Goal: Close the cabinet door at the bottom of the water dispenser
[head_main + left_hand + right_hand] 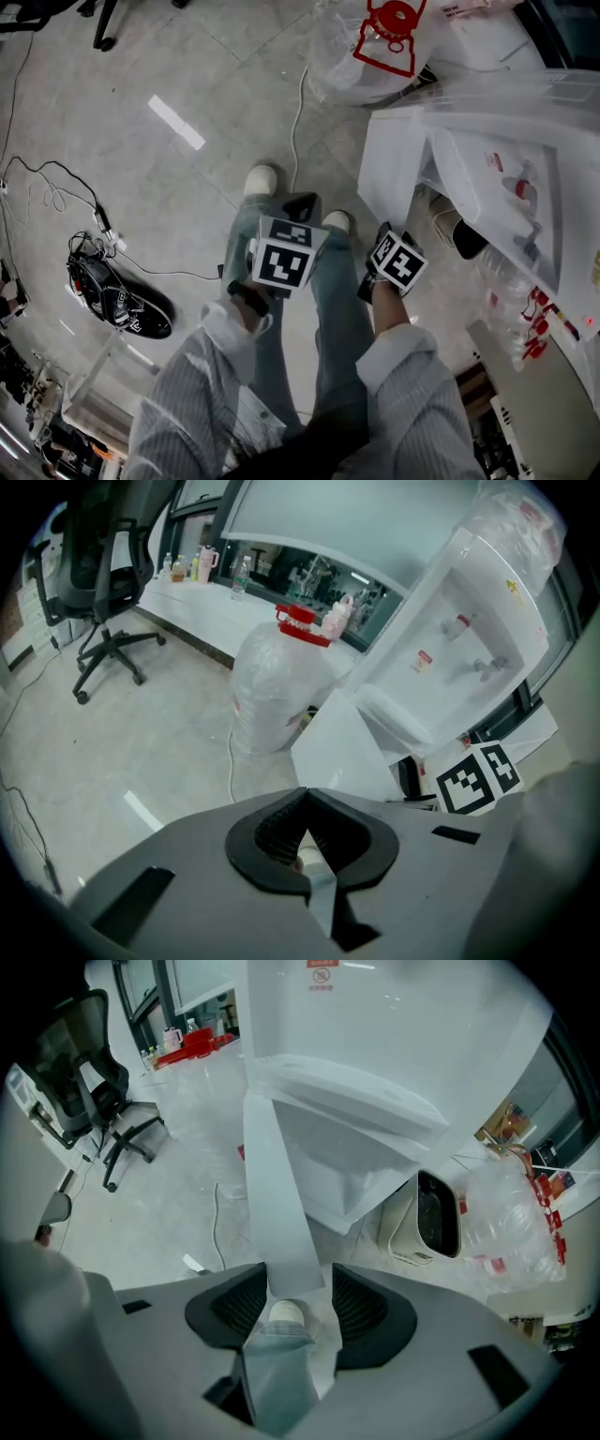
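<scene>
While the jaws of the right gripper (298,1288) stand apart with nothing clamped, the lower edge of the open cabinet door (279,1194) lines up with the gap between them; whether it touches either jaw cannot be told. Below that gap show the person's white shoe (286,1312) and a jeans leg (272,1372). The left gripper (305,799) has its jaws together at the tips and holds nothing.

In the head view both grippers are held in front of the person's body, the left over the legs and the right nearer the dispenser, close to the door. The door is a flat white panel swung out from the base of the white water dispenser (469,639), leaving the bottom compartment open. A small cream appliance with a dark front (427,1218) sits low beside the dispenser base.

Just beyond the door, a large clear water bottle (272,691) with a red cap (300,625) stands on the floor, and a white cable (230,761) trails past it. Well apart, a black office chair (98,583) stands by a long desk (202,597) carrying small bottles.
</scene>
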The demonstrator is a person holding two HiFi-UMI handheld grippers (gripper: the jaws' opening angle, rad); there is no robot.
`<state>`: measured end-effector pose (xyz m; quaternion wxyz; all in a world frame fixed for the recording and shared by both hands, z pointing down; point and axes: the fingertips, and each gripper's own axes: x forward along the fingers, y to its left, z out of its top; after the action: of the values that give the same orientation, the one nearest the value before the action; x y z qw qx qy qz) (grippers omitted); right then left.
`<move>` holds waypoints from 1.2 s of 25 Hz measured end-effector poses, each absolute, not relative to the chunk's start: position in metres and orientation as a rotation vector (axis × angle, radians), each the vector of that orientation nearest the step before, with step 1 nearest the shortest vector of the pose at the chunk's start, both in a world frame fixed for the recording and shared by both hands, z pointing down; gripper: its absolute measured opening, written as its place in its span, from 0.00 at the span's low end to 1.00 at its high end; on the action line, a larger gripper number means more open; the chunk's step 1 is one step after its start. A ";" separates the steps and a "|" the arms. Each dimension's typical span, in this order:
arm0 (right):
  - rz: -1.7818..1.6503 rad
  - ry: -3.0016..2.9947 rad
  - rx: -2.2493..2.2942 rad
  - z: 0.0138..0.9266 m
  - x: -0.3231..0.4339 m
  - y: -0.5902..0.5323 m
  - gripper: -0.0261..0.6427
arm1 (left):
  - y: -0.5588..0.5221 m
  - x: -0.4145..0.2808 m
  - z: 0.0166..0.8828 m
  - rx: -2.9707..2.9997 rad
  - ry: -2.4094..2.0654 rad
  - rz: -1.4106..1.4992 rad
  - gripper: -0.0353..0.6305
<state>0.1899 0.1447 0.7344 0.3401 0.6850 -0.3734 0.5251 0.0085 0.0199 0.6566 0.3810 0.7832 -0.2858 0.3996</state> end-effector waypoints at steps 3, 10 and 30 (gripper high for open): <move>1.343 -0.987 1.785 0.734 0.207 0.150 0.34 | 0.030 0.021 0.657 1.986 -0.744 0.999 0.07; 1.329 -1.003 1.825 0.737 0.241 0.159 0.34 | 0.051 0.047 0.663 1.961 -0.740 0.970 0.07; 1.325 -0.959 1.942 0.747 0.313 0.159 0.27 | 0.073 0.046 0.676 1.914 -0.779 0.938 0.07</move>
<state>0.3131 0.1595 0.7468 0.2967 0.7305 -0.3608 0.4982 0.0462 0.0732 0.6762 0.4226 0.7643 -0.3111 0.3748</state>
